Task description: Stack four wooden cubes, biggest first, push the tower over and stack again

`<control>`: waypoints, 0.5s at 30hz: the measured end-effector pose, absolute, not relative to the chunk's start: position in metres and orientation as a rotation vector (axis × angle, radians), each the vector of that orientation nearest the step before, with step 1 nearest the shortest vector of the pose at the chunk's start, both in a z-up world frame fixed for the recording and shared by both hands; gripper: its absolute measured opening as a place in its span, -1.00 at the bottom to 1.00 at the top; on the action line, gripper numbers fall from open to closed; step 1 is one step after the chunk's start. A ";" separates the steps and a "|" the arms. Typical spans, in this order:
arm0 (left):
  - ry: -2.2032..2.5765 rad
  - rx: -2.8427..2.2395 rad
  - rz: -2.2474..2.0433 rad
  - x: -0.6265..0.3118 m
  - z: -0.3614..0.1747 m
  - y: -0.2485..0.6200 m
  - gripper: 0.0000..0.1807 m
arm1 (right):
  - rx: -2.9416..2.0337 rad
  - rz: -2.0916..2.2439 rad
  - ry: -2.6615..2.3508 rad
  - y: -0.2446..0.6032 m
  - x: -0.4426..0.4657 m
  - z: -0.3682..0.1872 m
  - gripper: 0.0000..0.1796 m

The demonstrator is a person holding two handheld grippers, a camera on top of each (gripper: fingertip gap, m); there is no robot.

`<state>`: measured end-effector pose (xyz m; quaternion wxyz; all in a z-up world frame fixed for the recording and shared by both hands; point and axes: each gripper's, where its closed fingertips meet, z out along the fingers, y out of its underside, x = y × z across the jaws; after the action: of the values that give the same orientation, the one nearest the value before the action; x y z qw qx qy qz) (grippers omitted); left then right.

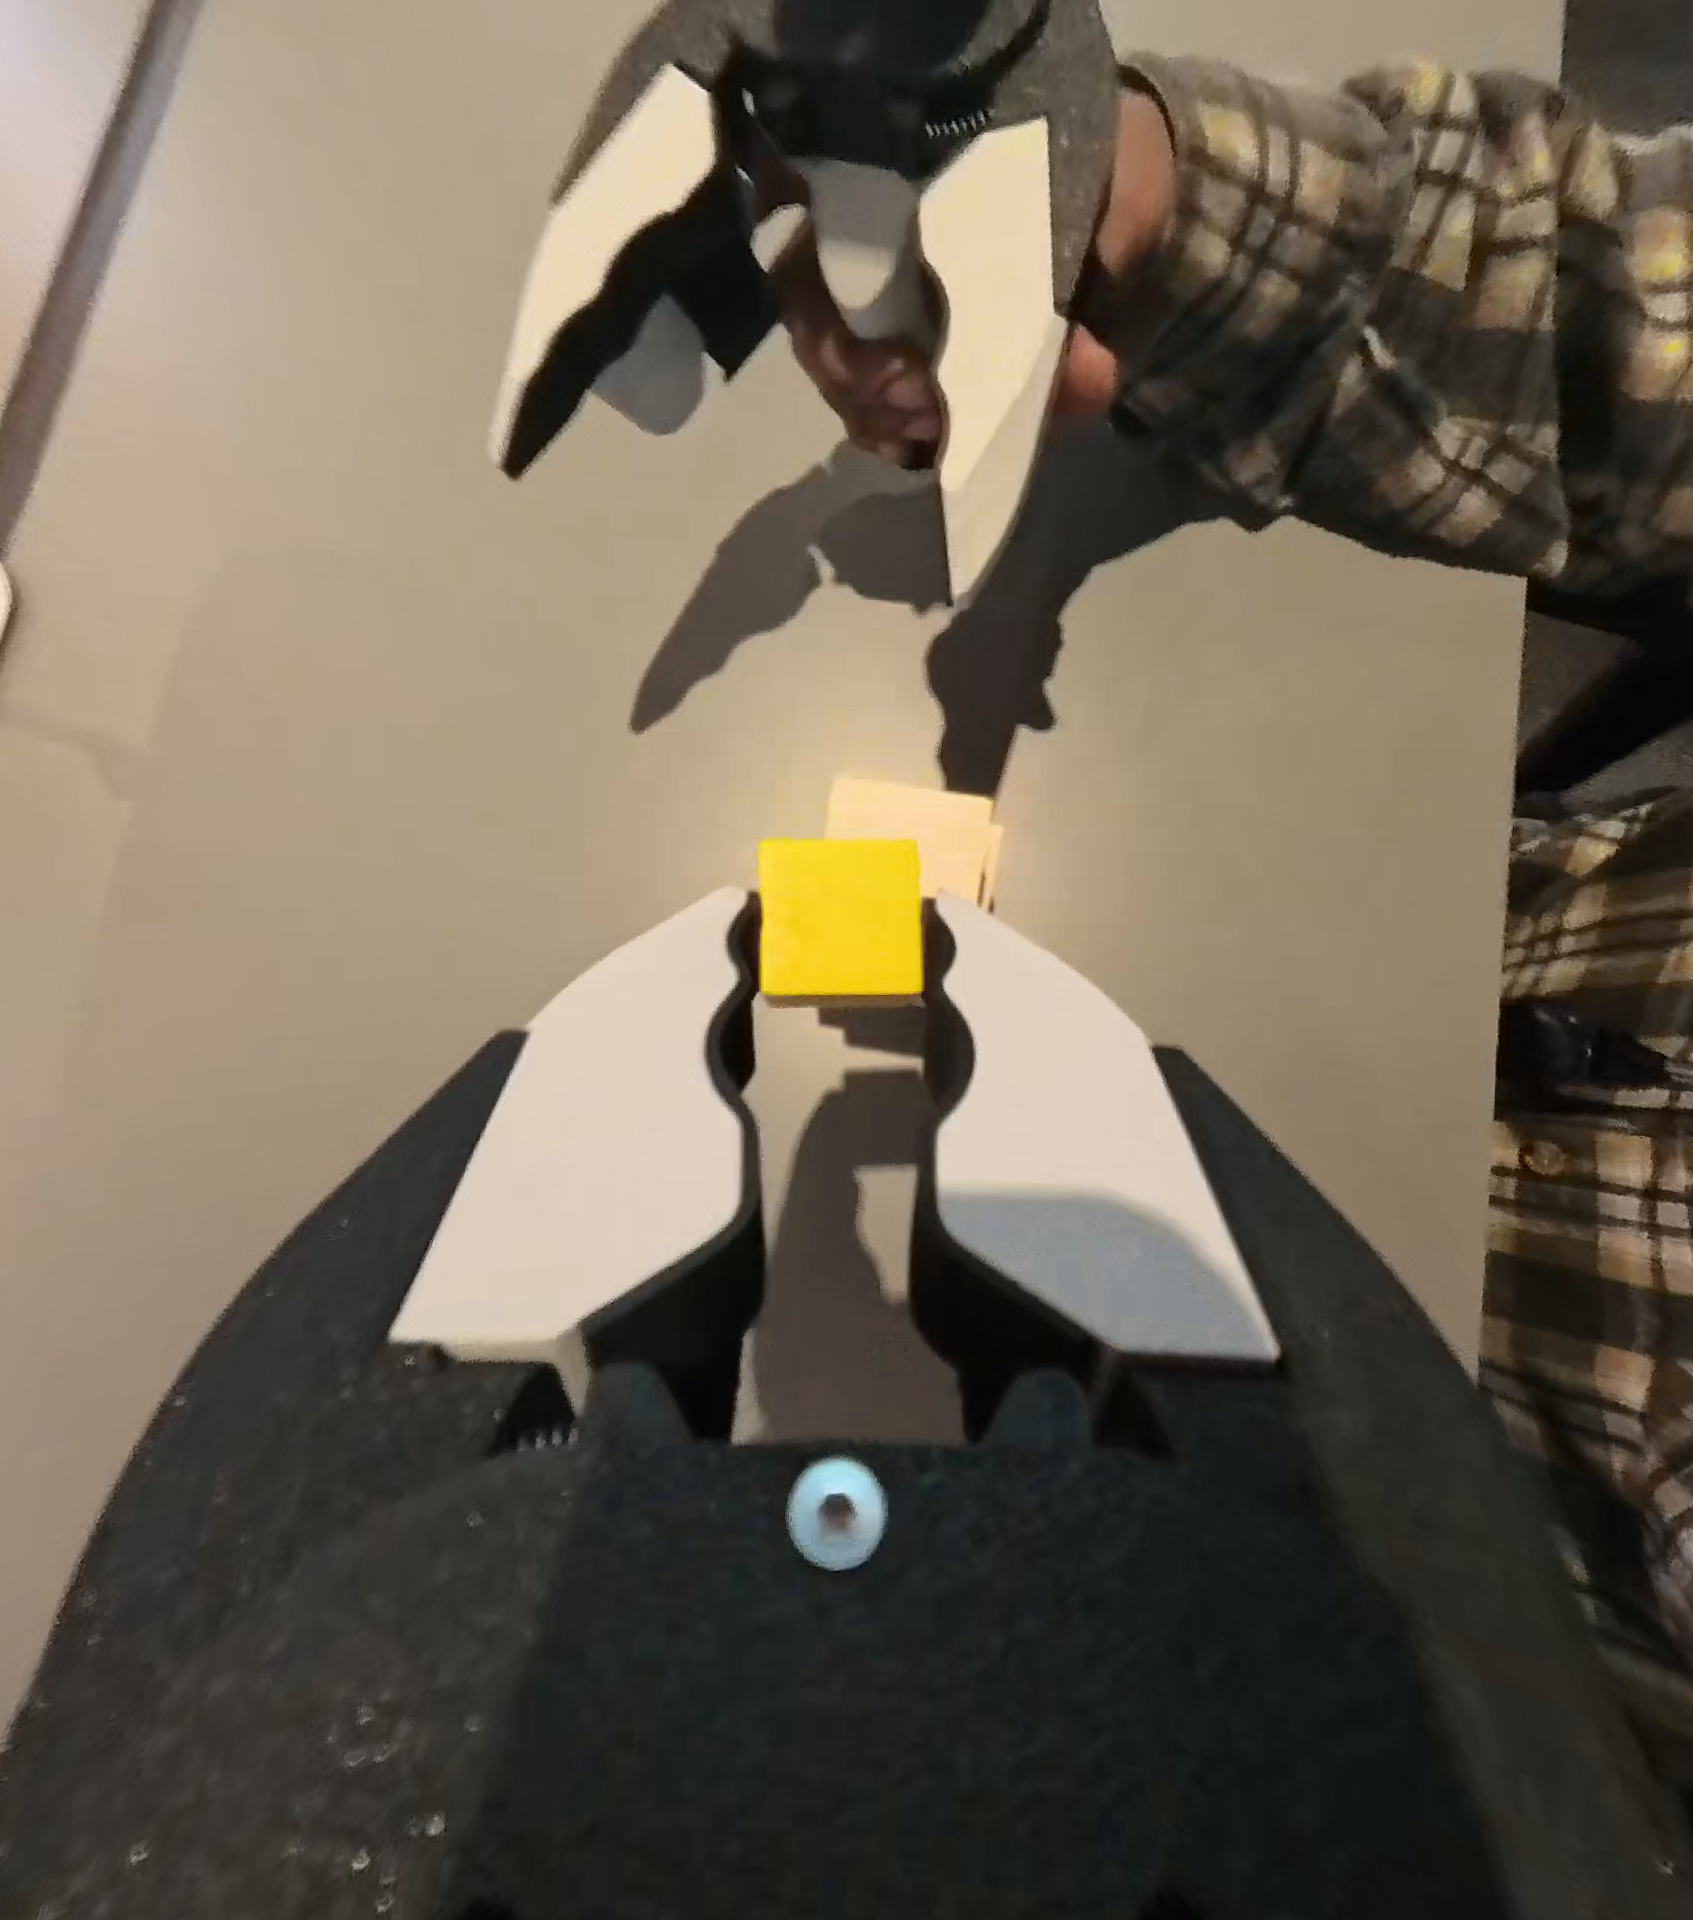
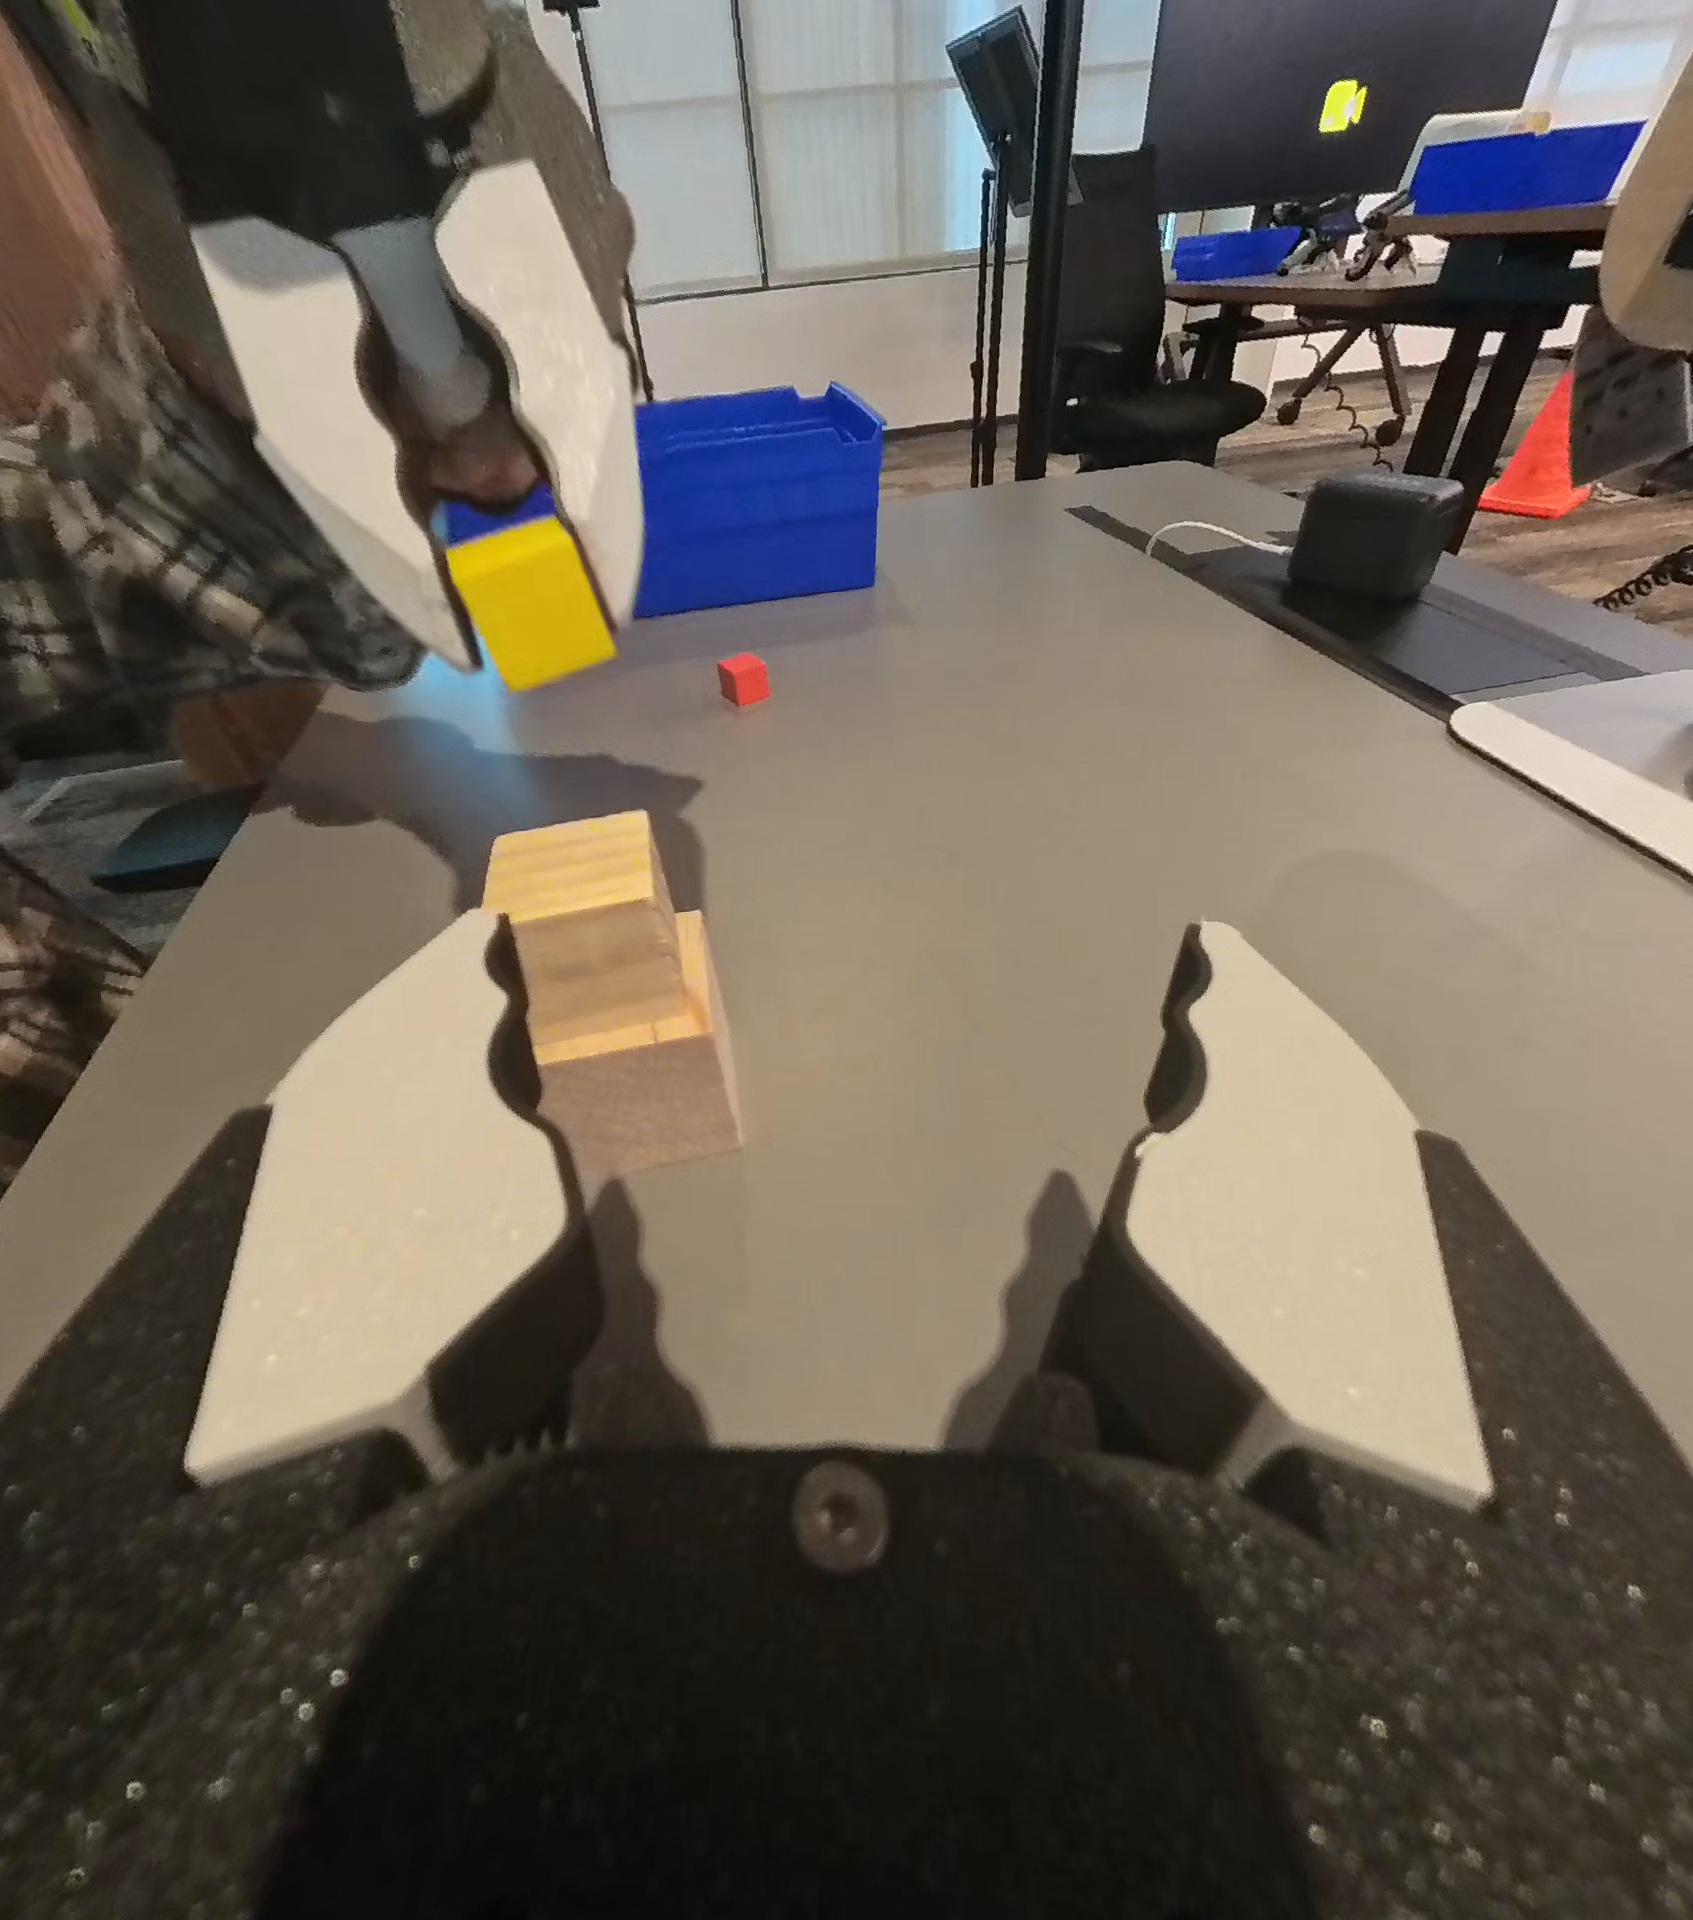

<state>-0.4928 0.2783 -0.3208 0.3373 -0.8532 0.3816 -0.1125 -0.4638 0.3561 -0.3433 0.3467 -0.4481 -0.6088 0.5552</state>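
Note:
My left gripper is shut on a yellow cube and holds it in the air above two stacked bare-wood cubes. In the right wrist view the smaller wood cube sits on the bigger one, offset to the far left. The left gripper hangs up left of them with the yellow cube. My right gripper is open and empty, low over the table, its left finger just beside the stack. It also shows open in the left wrist view. A small red cube lies farther back.
A blue bin stands at the far table edge. A black box with a white cable sits far right on a dark strip. A white mat lies at the right edge. A person's plaid sleeve is at the left.

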 end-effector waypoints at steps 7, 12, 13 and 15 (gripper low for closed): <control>1.063 -2.255 -0.391 -0.474 -0.340 0.282 -0.69 | -1.154 1.441 -1.583 0.355 -0.463 -0.342 0.28; 1.096 -2.266 -0.403 -0.469 -0.348 0.285 -0.69 | -1.152 1.442 -1.577 0.356 -0.463 -0.340 0.28; 1.099 -2.264 -0.406 -0.468 -0.348 0.286 -0.69 | -1.152 1.442 -1.576 0.356 -0.463 -0.340 0.27; 1.098 -2.256 -0.413 -0.466 -0.348 0.287 -0.69 | -1.153 1.443 -1.575 0.356 -0.463 -0.340 0.27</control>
<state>-0.4661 0.2868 -0.3482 0.2948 -0.8477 0.4127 -0.1553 -0.4627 0.3561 -0.3404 0.3497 -0.4449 -0.6080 0.5569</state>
